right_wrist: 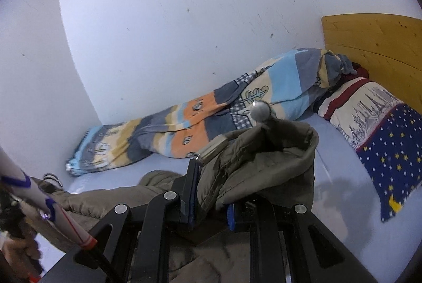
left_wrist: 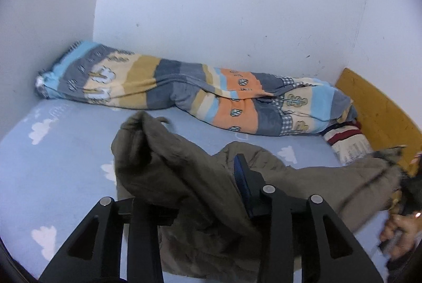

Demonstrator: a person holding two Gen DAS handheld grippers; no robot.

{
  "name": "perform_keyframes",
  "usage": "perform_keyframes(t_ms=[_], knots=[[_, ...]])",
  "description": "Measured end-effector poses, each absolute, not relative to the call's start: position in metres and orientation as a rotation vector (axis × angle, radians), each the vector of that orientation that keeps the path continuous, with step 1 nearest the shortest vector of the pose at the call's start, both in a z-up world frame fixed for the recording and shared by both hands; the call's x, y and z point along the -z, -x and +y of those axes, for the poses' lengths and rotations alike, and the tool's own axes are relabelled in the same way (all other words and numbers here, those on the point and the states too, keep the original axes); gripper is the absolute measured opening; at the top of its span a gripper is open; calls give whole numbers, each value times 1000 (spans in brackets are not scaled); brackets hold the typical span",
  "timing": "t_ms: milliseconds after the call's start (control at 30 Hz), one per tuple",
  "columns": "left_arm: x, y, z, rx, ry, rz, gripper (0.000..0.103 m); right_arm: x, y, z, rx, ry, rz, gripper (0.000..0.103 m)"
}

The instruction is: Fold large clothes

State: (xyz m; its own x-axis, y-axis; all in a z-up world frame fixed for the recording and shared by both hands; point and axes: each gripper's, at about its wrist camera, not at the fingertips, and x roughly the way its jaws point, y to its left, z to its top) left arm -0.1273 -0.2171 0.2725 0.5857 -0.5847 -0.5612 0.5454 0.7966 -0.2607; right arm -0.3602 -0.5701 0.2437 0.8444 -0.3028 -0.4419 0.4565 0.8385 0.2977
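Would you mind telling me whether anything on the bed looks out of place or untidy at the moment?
The olive jacket is bunched and crumpled rather than spread flat on the blue sheet. The striped quilt lies rolled loosely along the wall. Nothing looks spilled or damaged.

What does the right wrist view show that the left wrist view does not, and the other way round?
Only the right wrist view: the starry pillow in full, the right tongs shut on the jacket, and a metal toggle.
Only the left wrist view: the left tongs with the jacket draped across them, and cloud prints on the sheet.
Both: the jacket, the striped quilt along the wall, and the wooden headboard.
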Motion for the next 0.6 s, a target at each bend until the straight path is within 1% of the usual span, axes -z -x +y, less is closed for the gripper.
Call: perform_keyframes(t_ms=[133,300,367,400,500,600], knots=[[-269,101,-211,709,112,709,40,-226,312,-594,451,-406,434,19],[-271,94,-206,699,66,659,42,-202,270,-613,487,-414,490,19],[-272,95,-201,667,57,609,53,-191,257,-619,500,-411,509,19],[-273,96,-201,644,34,586,55,-185,250,-622,506,-411,522,19],[-276,104,-201,613,-20,488,56,-168,238,-632,527,-430,558,19],[-264,106,-222,677,-58,516,57,-148,226,-647,539,-464,597,19]])
